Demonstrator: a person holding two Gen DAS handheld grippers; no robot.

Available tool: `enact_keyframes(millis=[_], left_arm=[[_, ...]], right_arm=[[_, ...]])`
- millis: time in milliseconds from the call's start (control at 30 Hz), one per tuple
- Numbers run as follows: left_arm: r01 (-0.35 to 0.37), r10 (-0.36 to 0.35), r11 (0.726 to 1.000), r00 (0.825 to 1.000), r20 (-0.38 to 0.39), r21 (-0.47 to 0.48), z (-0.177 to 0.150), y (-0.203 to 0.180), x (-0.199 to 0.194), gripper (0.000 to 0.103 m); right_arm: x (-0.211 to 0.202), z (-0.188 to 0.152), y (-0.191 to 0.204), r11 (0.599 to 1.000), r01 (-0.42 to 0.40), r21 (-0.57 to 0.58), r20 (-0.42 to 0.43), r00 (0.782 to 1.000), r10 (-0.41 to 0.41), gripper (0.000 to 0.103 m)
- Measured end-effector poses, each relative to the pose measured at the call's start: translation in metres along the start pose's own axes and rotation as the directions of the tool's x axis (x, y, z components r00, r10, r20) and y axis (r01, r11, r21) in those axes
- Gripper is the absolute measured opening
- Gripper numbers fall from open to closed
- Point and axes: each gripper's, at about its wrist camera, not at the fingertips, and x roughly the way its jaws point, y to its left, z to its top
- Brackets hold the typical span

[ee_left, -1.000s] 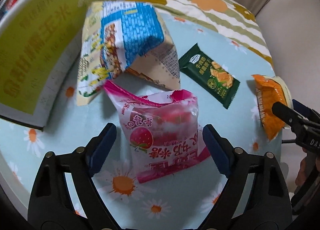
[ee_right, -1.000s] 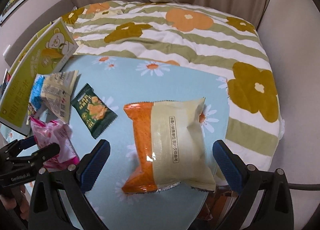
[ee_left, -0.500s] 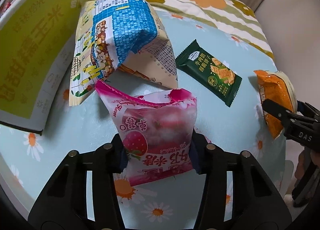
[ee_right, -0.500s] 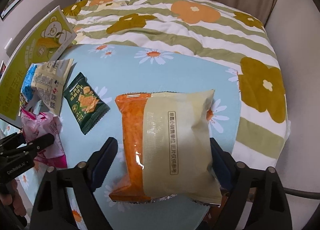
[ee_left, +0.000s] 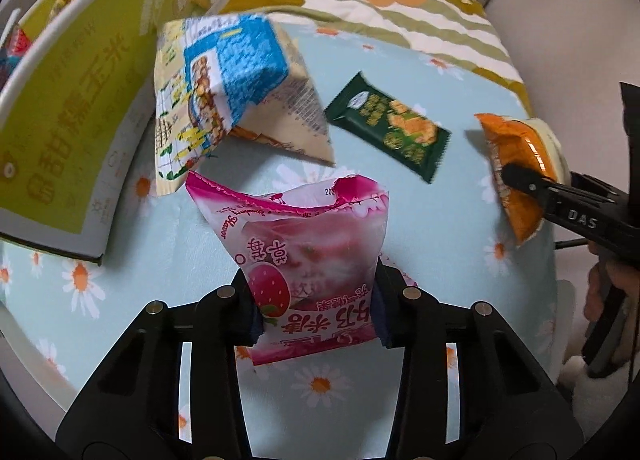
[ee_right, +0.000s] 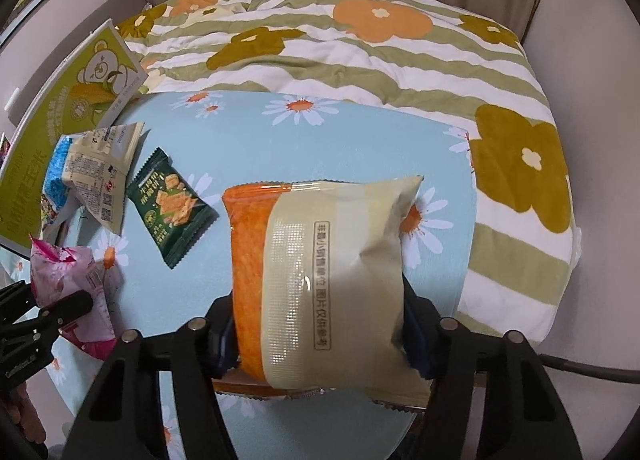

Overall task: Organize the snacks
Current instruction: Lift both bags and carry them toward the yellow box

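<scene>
My left gripper (ee_left: 316, 324) is shut on the lower part of a pink strawberry snack bag (ee_left: 304, 244), which is held a little above the blue daisy cloth (ee_left: 420, 219). In the right wrist view that pink bag (ee_right: 76, 272) shows at the far left, in the left gripper (ee_right: 60, 300). My right gripper (ee_right: 320, 340) straddles an orange and beige snack bag (ee_right: 320, 260). Its jaws are closing, and the pads touch the bag's two sides. The left wrist view shows this orange bag (ee_left: 516, 147) at the right edge.
A dark green cracker packet (ee_left: 388, 127) lies flat between the two bags. A blue and cream bag (ee_left: 224, 91) leans against a large yellow-green box (ee_left: 68, 91) at the left. A striped floral quilt (ee_right: 360, 51) lies behind the cloth.
The left jaws closed on the pink bag and raised it slightly. The right jaws came in from wide open onto the sides of the orange bag.
</scene>
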Motion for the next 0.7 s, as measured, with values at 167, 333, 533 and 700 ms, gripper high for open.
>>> enact_keyframes(millis=[167, 333, 533, 700], left_arm=[[0.047, -0.048, 0.998, 0.998, 0.035, 0.028, 0.007, -0.007, -0.031, 0.037], [0.084, -0.089, 0.995, 0.988, 0.126, 0.05, 0.024, 0.0, -0.079, 0.037], [0.093, -0.099, 0.995, 0.97, 0.221, 0.035, 0.057, 0.041, -0.128, 0.037], [0.109, -0.112, 0.994, 0.954, 0.279, 0.024, 0.086, 0.092, -0.164, 0.037]], right_arm=[[-0.024, 0.009, 0.009, 1.0, -0.009, -0.001, 0.048, 0.999, 0.009, 0.061], [-0.048, 0.025, 0.028, 0.999, -0.015, -0.028, 0.097, 0.995, 0.018, 0.061], [-0.084, 0.051, 0.067, 0.998, -0.035, -0.05, 0.179, 0.983, 0.044, 0.061], [-0.108, 0.069, 0.118, 0.996, -0.07, -0.05, 0.242, 0.967, 0.08, 0.061]])
